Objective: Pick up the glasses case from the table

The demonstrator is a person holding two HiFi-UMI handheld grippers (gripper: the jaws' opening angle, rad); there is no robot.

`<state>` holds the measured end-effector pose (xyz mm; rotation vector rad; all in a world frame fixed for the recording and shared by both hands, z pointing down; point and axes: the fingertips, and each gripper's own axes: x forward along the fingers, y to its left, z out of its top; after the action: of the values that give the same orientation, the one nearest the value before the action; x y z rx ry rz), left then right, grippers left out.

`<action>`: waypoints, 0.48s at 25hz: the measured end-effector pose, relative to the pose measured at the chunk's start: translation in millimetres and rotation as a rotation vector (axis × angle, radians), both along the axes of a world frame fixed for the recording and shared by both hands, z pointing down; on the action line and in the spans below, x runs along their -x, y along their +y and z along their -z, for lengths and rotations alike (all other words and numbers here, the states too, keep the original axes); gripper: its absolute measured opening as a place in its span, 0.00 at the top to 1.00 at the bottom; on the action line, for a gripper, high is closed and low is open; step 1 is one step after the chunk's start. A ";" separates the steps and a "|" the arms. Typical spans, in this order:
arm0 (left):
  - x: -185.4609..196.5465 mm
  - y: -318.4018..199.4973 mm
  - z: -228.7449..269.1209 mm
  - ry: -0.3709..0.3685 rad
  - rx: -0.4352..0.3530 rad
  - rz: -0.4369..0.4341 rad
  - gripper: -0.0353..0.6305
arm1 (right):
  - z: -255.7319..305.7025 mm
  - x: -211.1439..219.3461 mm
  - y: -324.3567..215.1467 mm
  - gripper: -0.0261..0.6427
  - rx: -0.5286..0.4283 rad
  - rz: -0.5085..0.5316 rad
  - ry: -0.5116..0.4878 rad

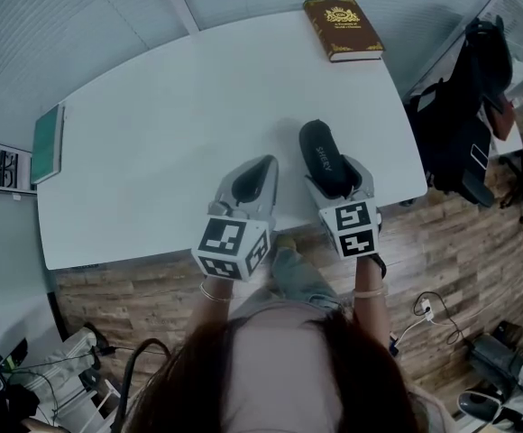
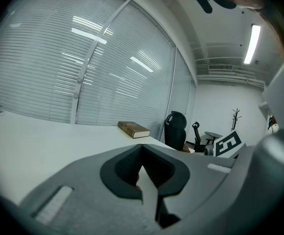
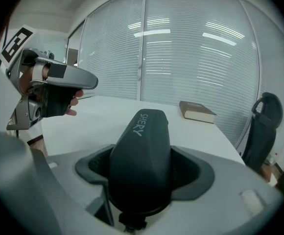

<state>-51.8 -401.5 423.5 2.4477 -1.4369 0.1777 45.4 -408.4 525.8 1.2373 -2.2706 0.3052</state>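
The black glasses case [image 1: 323, 156] with pale lettering sits lengthwise between the jaws of my right gripper [image 1: 336, 179], which is shut on it over the front right part of the white table [image 1: 153, 142]. In the right gripper view the glasses case [image 3: 141, 151] fills the gap of my right gripper [image 3: 142, 180] and points out over the tabletop. My left gripper [image 1: 252, 180] hovers just left of it at the table's front edge. Its jaws meet with nothing between them, as the left gripper [image 2: 142, 168] shows in its own view.
A brown hardback book [image 1: 343, 28] lies at the far right corner of the table. A green notebook [image 1: 47, 142] lies at the left edge. A black office chair [image 1: 464, 124] draped with dark things stands right of the table, and cables lie on the wooden floor [image 1: 424, 309].
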 end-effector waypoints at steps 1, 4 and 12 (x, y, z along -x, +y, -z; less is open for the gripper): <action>0.7 2.5 1.9 0.000 -0.004 -0.001 0.93 | 2.0 0.1 2.3 0.44 -0.005 0.000 0.003; 1.7 10.2 6.2 -0.004 -0.012 -0.007 0.93 | 8.0 0.0 9.0 0.44 -0.022 -0.004 0.007; 0.6 30.2 17.4 -0.008 -0.038 -0.029 0.93 | 21.5 -0.4 26.3 0.44 -0.063 -0.009 0.028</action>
<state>-52.4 -371.3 406.1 2.5017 -1.4215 0.1685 45.8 -382.1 504.3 1.2755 -2.2675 0.2203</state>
